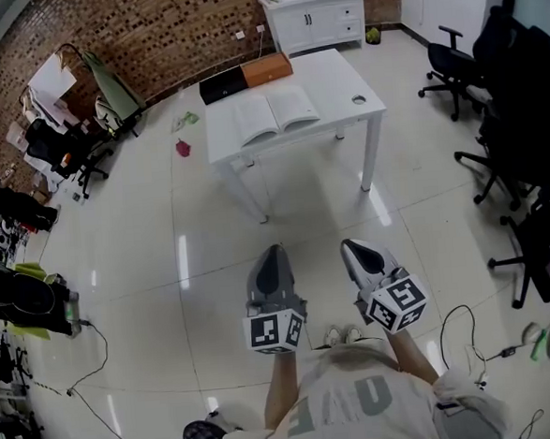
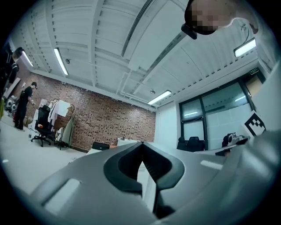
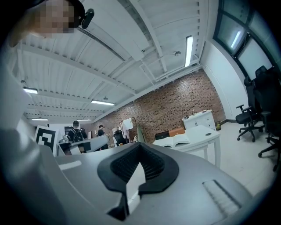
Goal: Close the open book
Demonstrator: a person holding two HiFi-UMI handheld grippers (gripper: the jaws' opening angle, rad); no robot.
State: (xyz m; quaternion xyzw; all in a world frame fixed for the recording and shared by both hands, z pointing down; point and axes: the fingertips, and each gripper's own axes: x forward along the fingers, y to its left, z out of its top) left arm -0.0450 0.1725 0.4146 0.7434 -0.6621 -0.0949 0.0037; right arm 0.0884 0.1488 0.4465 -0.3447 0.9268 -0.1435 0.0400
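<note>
The open book lies flat on a white table across the room, its pages facing up. The right gripper view shows the same book on the table, well beyond the jaws. Both grippers are held low in front of the person, a good way short of the table over the tiled floor. My left gripper is shut with nothing in it, its tips meeting in its own view. Just beside it, my right gripper also has its tips together and holds nothing.
A black box and an orange box sit on the table's far edge. A white cabinet stands against the brick wall. Black office chairs line the right side. Chairs and clutter fill the left, with cables on the floor.
</note>
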